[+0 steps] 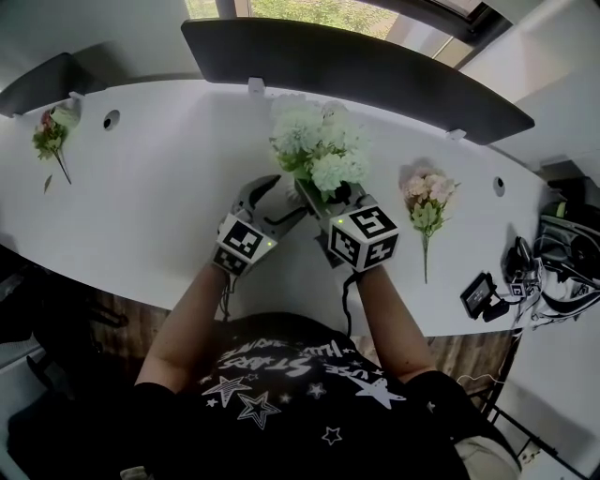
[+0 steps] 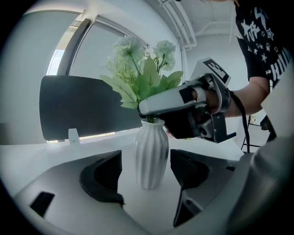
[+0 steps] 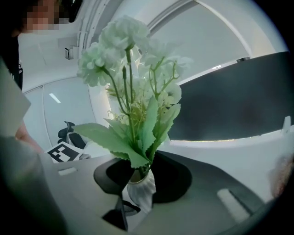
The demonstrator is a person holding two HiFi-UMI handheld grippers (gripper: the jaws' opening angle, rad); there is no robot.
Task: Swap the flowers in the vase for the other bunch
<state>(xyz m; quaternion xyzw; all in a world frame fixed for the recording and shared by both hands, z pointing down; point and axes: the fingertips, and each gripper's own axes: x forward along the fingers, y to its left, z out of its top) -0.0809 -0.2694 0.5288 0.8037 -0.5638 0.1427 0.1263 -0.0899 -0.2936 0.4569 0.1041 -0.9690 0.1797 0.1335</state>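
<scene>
The vase point(image 2: 151, 156) sits upright between the left gripper's point(image 2: 147, 181) wide-open jaws, untouched. Meanwhile the right gripper point(image 3: 141, 178) is clamped on the white bunch point(image 3: 121, 36) right above the vase mouth, stems running straight up.

Daylight comes in from the window point(image 1: 319, 14) behind the vase point(image 2: 151, 158), so the white flowers point(image 3: 124, 50) above it look pale and almost overexposed in the right gripper view. The counter point(image 1: 169, 187) around the vase glares bright white and carries only soft, faint shadows. Below the vase, toward the person, the head view falls dim. All three views bow strongly at the edges, and both gripper views darken to black corners. In front of the vase, closest to the lens, the right gripper point(image 3: 139, 176) is blurred.
</scene>
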